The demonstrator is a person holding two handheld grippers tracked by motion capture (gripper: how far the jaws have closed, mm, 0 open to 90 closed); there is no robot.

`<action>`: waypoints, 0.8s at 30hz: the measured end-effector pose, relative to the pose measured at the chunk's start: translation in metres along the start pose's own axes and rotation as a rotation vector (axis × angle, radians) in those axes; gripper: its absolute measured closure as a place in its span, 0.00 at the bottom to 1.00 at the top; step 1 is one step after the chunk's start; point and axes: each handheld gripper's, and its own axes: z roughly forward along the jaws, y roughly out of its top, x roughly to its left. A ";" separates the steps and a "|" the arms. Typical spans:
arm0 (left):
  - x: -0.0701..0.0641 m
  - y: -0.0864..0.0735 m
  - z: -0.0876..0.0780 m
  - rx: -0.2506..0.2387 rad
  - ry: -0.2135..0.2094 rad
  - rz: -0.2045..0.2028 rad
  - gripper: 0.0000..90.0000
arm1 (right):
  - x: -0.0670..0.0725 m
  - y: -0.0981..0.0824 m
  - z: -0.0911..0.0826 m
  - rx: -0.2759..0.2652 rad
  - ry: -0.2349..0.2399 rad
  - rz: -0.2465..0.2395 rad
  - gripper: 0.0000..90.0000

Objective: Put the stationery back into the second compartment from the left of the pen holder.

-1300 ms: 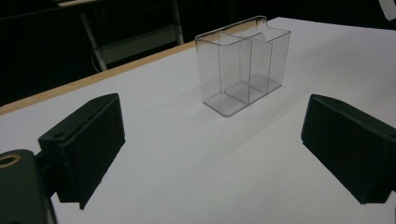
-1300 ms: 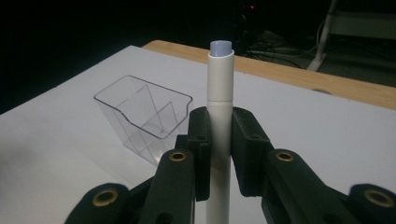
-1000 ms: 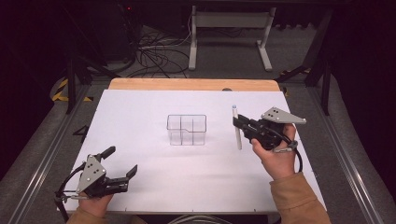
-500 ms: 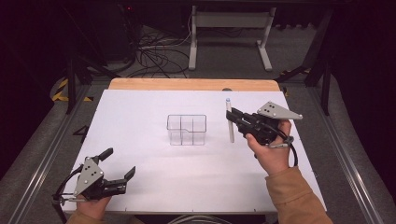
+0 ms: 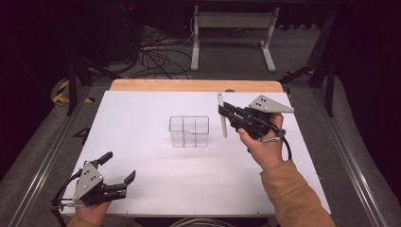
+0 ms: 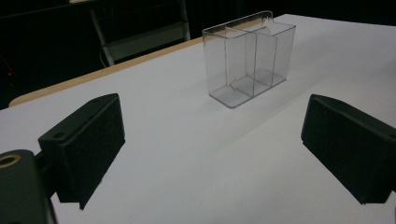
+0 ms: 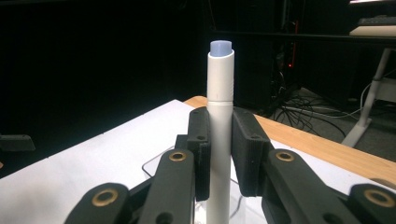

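one white pen [image 7: 219, 140] upright, clamped between right claw [image 7: 219, 154] pads

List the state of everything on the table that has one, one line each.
White marker: upright, cap on, clamped in the right gripper.
Clear divided holder: upright, empty, standing free on the table.
Right gripper: shut on the marker, beside the holder.
Left gripper: open, holding nothing.

White pen [image 7: 220, 116] lower end cut off by bottom edge in right gripper view, clear organizer [image 7: 154, 168] mostly hidden behind jaws there, person's forearms cropped at bottom of high view, background under table too dark to tell.
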 end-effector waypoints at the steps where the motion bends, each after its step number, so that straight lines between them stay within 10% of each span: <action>1: 0.000 0.000 0.000 -0.002 0.000 0.003 0.08 | 0.000 0.001 0.002 -0.001 0.003 0.000 0.88; 24: 0.002 0.000 0.002 0.000 -0.012 0.001 0.08 | 0.015 0.016 0.048 -0.017 0.044 -0.023 0.88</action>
